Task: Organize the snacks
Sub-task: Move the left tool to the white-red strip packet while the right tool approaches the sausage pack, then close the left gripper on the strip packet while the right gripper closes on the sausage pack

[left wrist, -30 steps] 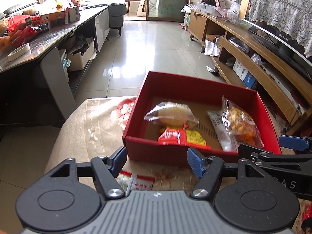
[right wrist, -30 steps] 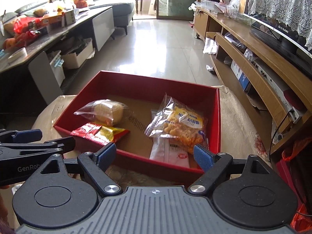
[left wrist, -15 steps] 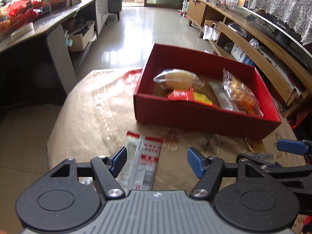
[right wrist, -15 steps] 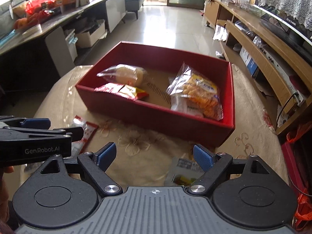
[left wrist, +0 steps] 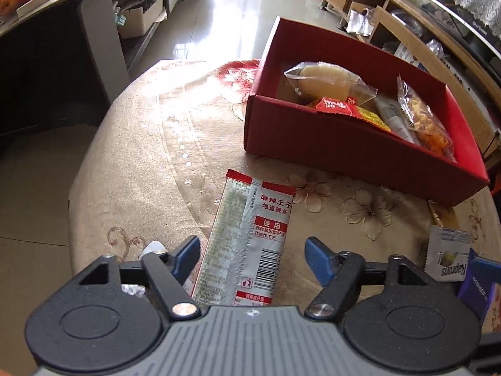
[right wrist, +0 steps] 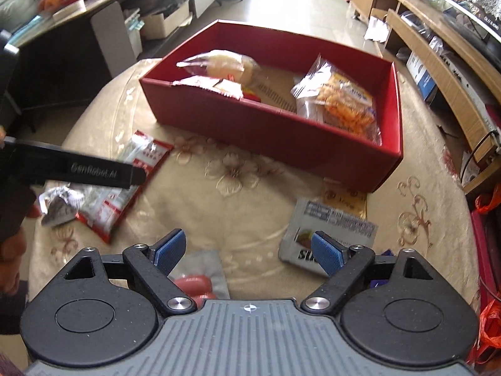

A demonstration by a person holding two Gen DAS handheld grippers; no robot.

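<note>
A red box (left wrist: pixel 344 144) (right wrist: pixel 250 122) on the round clothed table holds a wrapped bun (left wrist: pixel 322 78), a red-yellow packet (left wrist: pixel 347 109) and a bag of orange crisps (right wrist: pixel 344 103). A long red-and-silver spicy-strip packet (left wrist: pixel 250 235) (right wrist: pixel 125 181) lies flat in front of it. My left gripper (left wrist: pixel 253 253) hovers over that packet's near end, its jaws opening, pads apart from the packet. My right gripper (right wrist: pixel 247 250) stands open above bare cloth, a silver chocolate-bar packet (right wrist: pixel 328 228) under its right finger and a red sausage pack (right wrist: pixel 197 282) by its left finger.
A small white Kapsons sachet (left wrist: pixel 447 257) and a blue wrapper (left wrist: pixel 476 285) lie at the right. A crumpled silver wrapper (right wrist: pixel 59 206) sits near the left edge. A gold packet (right wrist: pixel 344 197) lies by the box's corner. Dark counter left, wooden shelving right.
Both grippers have come down and tilted toward the table. The spicy-strip packet now fills the gap between the left fingers, which stand wider; loose packets came into the right view.
</note>
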